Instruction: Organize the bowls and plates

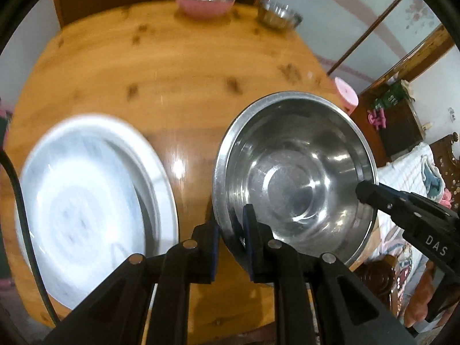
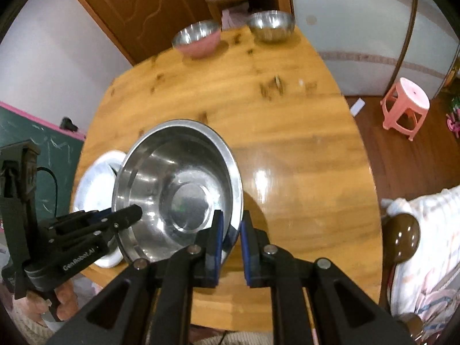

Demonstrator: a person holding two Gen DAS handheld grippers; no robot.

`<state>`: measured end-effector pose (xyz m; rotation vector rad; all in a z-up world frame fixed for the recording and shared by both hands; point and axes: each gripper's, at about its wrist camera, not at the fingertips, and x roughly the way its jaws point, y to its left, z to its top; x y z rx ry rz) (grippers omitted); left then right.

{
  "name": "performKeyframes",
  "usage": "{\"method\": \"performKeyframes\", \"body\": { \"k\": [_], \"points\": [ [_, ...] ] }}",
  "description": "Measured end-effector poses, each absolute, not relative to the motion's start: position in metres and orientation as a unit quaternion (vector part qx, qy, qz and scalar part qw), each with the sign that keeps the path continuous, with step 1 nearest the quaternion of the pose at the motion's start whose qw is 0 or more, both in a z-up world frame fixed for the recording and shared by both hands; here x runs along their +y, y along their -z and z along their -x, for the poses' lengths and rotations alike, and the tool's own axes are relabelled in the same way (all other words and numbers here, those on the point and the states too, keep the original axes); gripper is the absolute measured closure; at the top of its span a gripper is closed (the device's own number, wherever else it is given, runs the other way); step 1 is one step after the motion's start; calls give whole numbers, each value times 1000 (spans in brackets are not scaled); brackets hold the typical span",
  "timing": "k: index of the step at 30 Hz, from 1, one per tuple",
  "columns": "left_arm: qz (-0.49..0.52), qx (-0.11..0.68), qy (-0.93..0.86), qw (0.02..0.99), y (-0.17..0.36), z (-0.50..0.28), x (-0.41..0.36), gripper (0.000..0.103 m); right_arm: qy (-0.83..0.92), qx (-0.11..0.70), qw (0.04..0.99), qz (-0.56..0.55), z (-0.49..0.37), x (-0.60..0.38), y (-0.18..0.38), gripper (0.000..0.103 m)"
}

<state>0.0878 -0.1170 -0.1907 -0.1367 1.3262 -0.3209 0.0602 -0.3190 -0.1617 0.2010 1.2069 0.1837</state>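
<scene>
A large steel bowl hangs tilted over the round wooden table, held from two sides. My left gripper is shut on the bowl's near rim in the left wrist view. My right gripper is shut on the opposite rim. A stack of white plates lies on the table just left of the bowl, blurred. At the far edge stand a pink bowl with a steel inside and a smaller steel bowl.
A pink plastic stool stands on the floor right of the table. A brown door and a shelf are behind the far edge. A green board leans at the left, and a bed with a patterned cover is at the right.
</scene>
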Motion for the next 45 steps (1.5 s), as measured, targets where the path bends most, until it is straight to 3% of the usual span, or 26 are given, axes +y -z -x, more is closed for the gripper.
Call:
{"method": "performKeyframes", "body": {
  "k": [37,45],
  "points": [
    [26,627,137,766,212,-79,-135,89,-69,589,799,-95,-57,-320,198,92],
    [23,625,137,769,212,-80,-134,81,-69,592,798,-89,-63,-317,202,92]
  ]
}}
